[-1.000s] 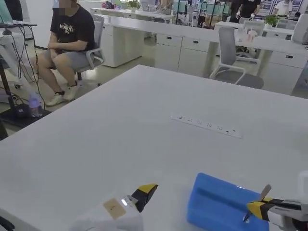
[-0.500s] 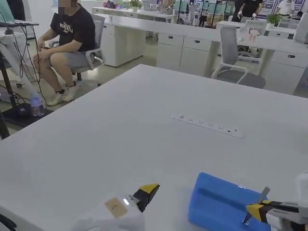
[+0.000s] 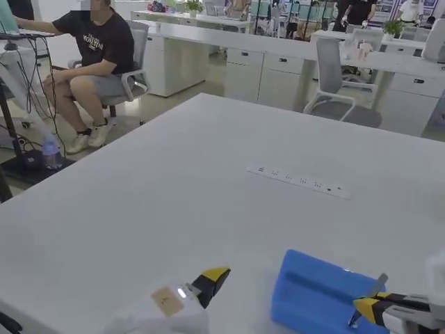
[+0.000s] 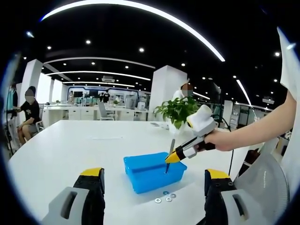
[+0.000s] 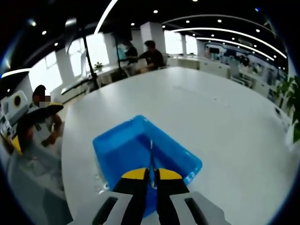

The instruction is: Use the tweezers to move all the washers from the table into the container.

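The right gripper (image 5: 151,176) has its jaws pressed together on the tweezers (image 5: 151,154), whose tips point down into the blue container (image 5: 126,145). The left gripper (image 4: 153,173) hangs with its jaws wide apart and nothing between them, facing the container's wall. Three washers (image 4: 165,197) lie on the white table (image 4: 70,150), just beside that wall. Farther along the table lies a power strip (image 3: 299,182). A seated person's black T-shirt (image 3: 104,45) carries white print, too blurred to read.
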The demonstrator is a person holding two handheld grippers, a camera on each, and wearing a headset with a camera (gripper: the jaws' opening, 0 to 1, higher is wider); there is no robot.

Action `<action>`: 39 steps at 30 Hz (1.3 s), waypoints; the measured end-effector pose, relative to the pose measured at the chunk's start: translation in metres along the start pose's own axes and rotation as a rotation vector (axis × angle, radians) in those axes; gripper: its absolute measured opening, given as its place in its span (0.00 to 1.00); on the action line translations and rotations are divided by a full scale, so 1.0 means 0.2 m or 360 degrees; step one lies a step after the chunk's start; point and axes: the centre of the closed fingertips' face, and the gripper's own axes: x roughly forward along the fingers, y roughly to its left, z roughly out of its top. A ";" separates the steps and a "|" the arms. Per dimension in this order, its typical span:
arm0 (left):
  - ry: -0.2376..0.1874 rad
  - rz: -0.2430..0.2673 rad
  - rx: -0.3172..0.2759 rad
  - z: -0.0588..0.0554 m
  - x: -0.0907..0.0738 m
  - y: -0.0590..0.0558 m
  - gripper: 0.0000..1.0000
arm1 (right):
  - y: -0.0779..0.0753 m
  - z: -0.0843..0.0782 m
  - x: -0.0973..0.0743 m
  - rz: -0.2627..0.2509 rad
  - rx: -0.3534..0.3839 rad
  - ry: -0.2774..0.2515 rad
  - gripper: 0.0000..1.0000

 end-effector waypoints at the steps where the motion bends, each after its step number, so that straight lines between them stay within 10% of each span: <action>1: 0.0003 0.0000 0.0000 0.00 0.00 0.00 0.90 | 0.00 0.00 -0.01 0.0000 0.0007 -0.0005 0.04; 22: 0.0020 -0.0006 0.0018 0.00 0.00 -0.01 0.90 | 0.24 0.26 -0.23 0.0030 -0.0093 -0.0246 0.04; 39: 0.0029 -0.0008 0.0015 -0.01 0.00 -0.01 0.89 | 0.41 0.18 -0.19 0.0162 -0.0090 -0.0203 0.04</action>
